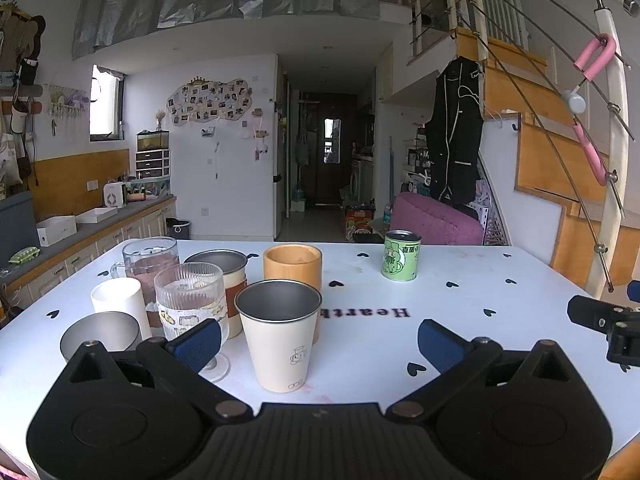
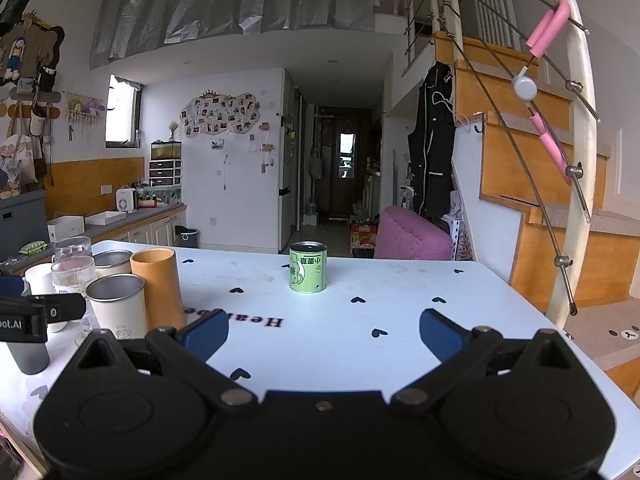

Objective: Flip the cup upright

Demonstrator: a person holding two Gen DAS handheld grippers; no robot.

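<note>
A green cup [image 1: 401, 256] stands alone on the white table [image 1: 460, 320], its dark flat end up; it also shows in the right wrist view [image 2: 308, 267]. A cream steel-lined cup [image 1: 279, 336] stands upright just ahead of my left gripper [image 1: 319, 344], which is open and empty, the cup between and beyond its blue pads. My right gripper [image 2: 324, 334] is open and empty, well short of the green cup, low over the table.
A cluster of upright cups stands at the left: an orange cup [image 1: 293, 266], a ribbed glass [image 1: 188, 300], a glass mug [image 1: 150, 264], a white cup [image 1: 118, 300], a steel cup [image 1: 100, 332]. The right gripper's body [image 1: 608, 322] shows at the right. A pink sofa [image 2: 412, 236] stands beyond the table.
</note>
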